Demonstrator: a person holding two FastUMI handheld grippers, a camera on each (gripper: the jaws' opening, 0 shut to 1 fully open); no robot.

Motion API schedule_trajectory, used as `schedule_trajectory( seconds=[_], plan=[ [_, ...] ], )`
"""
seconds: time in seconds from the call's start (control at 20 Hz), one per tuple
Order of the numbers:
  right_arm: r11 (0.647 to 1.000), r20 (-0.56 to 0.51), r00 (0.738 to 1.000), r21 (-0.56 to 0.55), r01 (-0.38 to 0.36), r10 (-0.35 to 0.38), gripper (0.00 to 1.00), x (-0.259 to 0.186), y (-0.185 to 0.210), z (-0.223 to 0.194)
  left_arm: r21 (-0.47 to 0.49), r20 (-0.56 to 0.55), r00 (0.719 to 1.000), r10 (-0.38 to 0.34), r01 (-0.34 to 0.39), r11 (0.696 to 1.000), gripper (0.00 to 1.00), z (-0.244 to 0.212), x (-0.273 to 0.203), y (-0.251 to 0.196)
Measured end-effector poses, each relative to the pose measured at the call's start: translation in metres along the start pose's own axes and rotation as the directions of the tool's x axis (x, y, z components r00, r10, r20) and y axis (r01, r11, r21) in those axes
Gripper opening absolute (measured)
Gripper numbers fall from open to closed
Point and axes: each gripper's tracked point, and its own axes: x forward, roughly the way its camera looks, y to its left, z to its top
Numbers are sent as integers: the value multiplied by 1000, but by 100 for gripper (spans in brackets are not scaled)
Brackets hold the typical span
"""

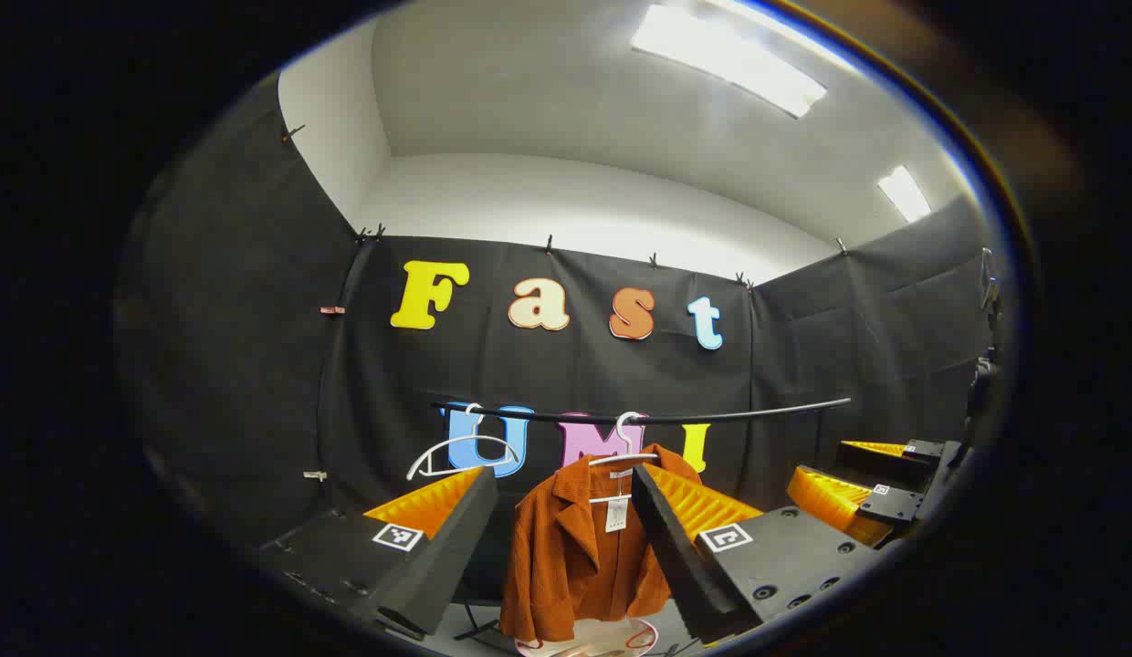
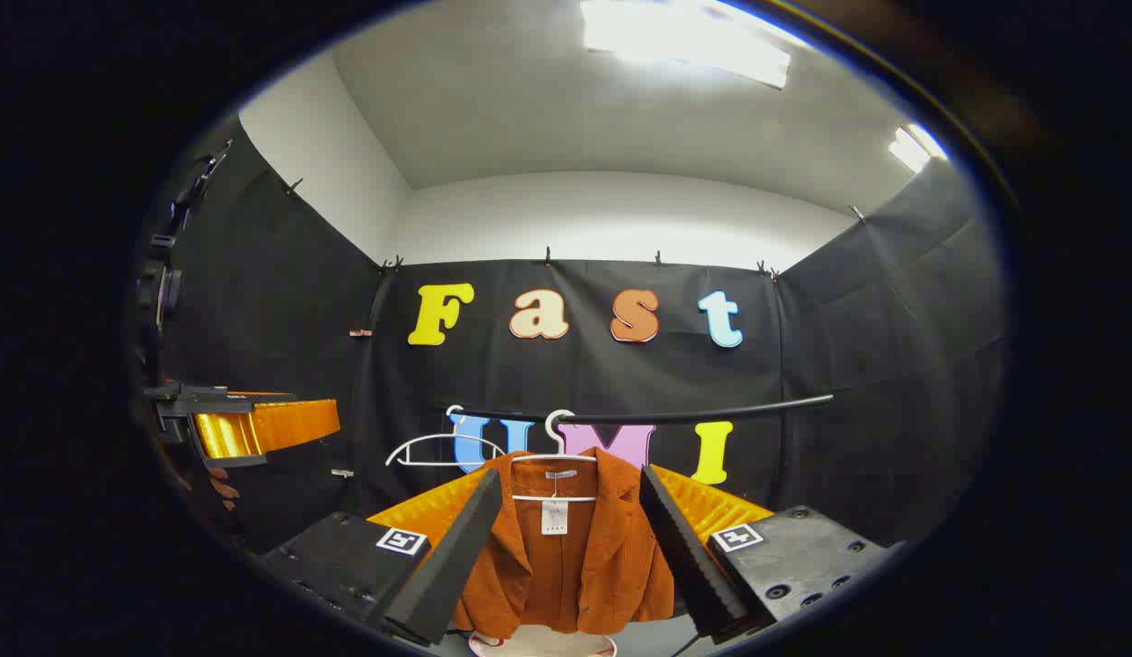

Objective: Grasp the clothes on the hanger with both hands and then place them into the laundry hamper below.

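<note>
A rust-orange jacket (image 1: 575, 557) (image 2: 566, 557) hangs on a white hanger (image 1: 623, 449) (image 2: 555, 456) from a black rail (image 1: 639, 417) (image 2: 694, 415), straight ahead in both views. My left gripper (image 1: 561, 474) is open, its black and orange fingers framing the jacket from a distance without touching it. My right gripper (image 2: 568, 474) is open in the same way, with the jacket centred between its fingers. The right gripper (image 1: 858, 488) also shows at the right of the left gripper view. The left gripper (image 2: 256, 424) shows at the left of the right gripper view. A pale hamper rim (image 1: 589, 639) (image 2: 539, 643) peeks out below the jacket.
An empty white hanger (image 1: 461, 452) (image 2: 438, 449) hangs on the same rail to the left of the jacket. Black cloth walls close the booth behind and on both sides. Thin black stand legs (image 1: 475, 625) show under the jacket.
</note>
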Motion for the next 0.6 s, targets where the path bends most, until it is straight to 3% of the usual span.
schedule_trajectory(
  seconds=[0.6],
  plan=[
    [999,-1,999,-13,36,-36,97,-11,-7,8,-3,-35,999,-40,40,999,94,-11,-4,-10]
  ],
)
